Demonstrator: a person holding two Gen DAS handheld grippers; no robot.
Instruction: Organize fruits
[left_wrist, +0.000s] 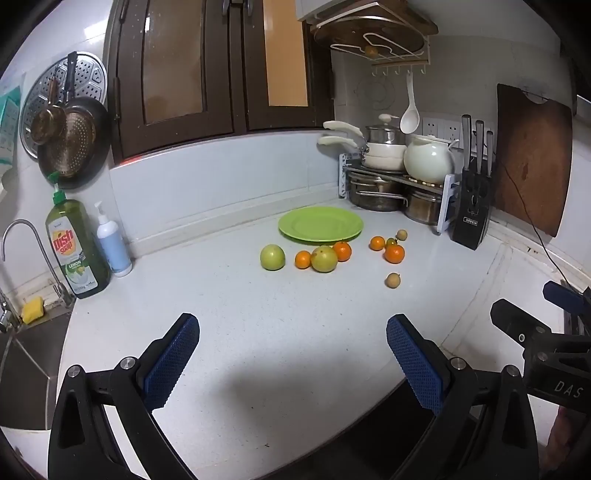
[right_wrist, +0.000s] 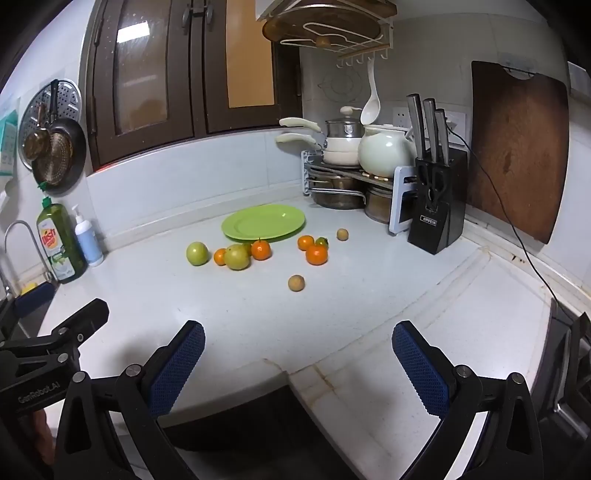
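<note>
A green plate lies empty at the back of the white counter. In front of it lie two green-yellow fruits, several small oranges and two small brown fruits. My left gripper is open and empty near the counter's front edge, well short of the fruit. My right gripper is open and empty beside it, to its right.
A knife block and a pot rack stand at the back right, with a wooden board leaning on the wall. Dish soap, a pump bottle and the sink tap are at the left.
</note>
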